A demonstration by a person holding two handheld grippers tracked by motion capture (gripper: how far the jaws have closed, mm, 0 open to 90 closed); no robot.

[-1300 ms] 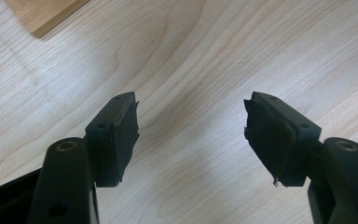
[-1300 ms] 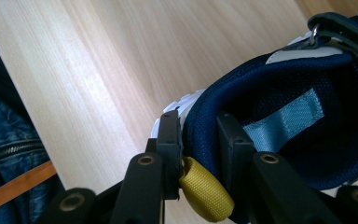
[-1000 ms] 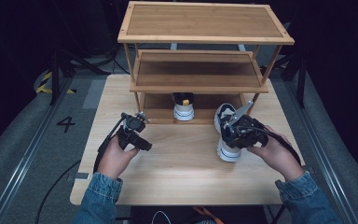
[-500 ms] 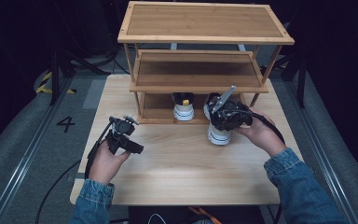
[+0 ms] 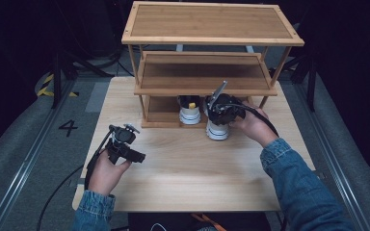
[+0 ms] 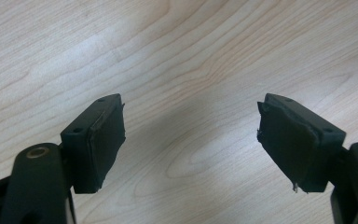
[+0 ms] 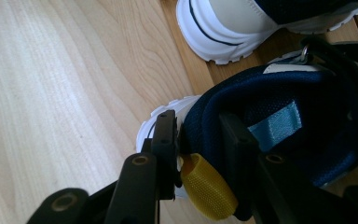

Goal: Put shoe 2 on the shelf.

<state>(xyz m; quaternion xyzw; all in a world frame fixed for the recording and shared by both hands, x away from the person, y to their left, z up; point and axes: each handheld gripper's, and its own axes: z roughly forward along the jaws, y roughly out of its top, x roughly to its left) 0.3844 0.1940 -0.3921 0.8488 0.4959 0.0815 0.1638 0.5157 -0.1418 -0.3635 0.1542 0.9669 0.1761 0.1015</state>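
Sneaker [image 5: 218, 129], gripped at its heel collar by the right gripper's [image 5: 220, 111] fingers, stands on the counter [image 5: 183, 163] just beside the shelf's [image 5: 207, 72] bottom opening, toe inward, alongside its mate [image 5: 190, 114]; left gripper [image 5: 125, 153] open, idle.

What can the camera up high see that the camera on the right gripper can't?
High view: the wooden shelf rack, the whole table, the person's sleeves, and the left gripper resting open over bare wood.

Right gripper view: close detail of the held shoe, with its dark blue padded collar, light blue lining and yellow heel loop pinched between the black jaws.

Both: the right gripper shut on that shoe's heel, the second shoe on the rack's bottom shelf, and the light wood tabletop.
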